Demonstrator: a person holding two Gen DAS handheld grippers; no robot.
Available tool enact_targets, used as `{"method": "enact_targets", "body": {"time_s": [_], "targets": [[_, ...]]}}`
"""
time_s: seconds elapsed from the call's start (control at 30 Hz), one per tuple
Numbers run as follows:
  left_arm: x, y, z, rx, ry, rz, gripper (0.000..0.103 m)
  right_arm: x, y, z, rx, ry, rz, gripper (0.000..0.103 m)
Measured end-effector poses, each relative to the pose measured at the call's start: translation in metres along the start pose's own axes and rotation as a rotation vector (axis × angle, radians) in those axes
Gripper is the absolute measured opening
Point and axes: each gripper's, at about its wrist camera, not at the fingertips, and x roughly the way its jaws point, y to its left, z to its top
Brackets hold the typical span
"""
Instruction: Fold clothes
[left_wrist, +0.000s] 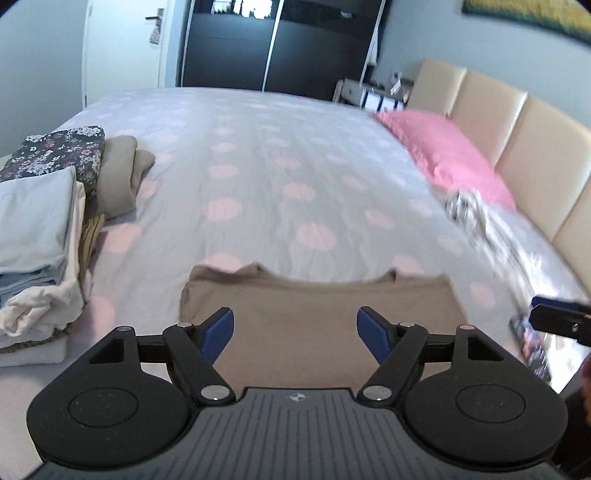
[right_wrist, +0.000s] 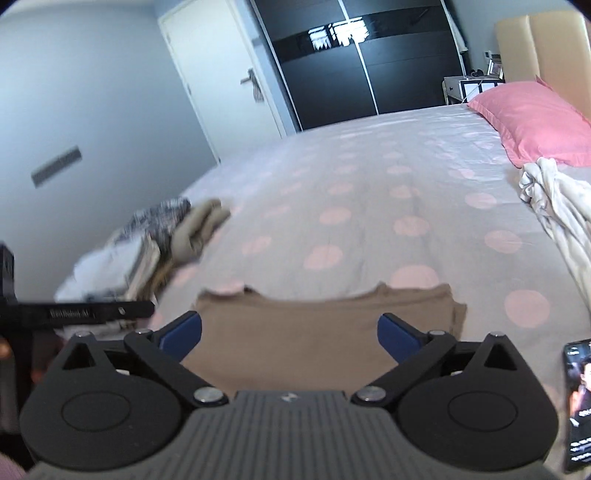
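Both grippers are hovering over the near edge of the bed (left_wrist: 280, 155) with fingers spread wide and holding nothing — the left gripper (left_wrist: 295, 325) and the right gripper (right_wrist: 290, 332) are each pointing down onto the same tan shirt (left_wrist: 314, 314). That shirt is lying flat at the near edge, neckline facing the far side, already looking narrowed into a tidy rectangle. A pile of folded clothes (left_wrist: 44, 221) is sitting at the left edge, and a crumpled white garment (right_wrist: 554, 206) is lying by the pink pillow (right_wrist: 535, 118) at the right edge. Whether another fold is due or the shirt is ready for the pile is unclear. Either way, gripping both layers evenly at matching corners would be keeping the edges aligned — pinching only the top layer risks undoing the fold.
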Motion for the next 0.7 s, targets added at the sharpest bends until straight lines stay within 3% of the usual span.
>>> {"method": "enact_targets", "body": {"time_s": [0.13, 0.33, 0.6, 0.7], "targets": [[0.001, 0.001, 0.012, -0.042, -0.064, -0.02, 0.073, 0.019, -0.01, 0.025, 0.046, 0.0, 0.043, 0.102], [0.03, 0.004, 0.021, -0.049, -0.077, 0.019, 0.072, 0.046, -0.02, 0.029, 0.025, 0.052, -0.137, 0.102], [0.078, 0.05, 0.001, -0.132, 0.071, 0.135, 0.069, 0.082, -0.081, 0.008, 0.065, 0.225, -0.363, 0.102], [0.092, 0.061, -0.007, -0.141, 0.135, 0.181, 0.065, 0.094, -0.097, 0.002, 0.093, 0.272, -0.397, 0.101]]}}
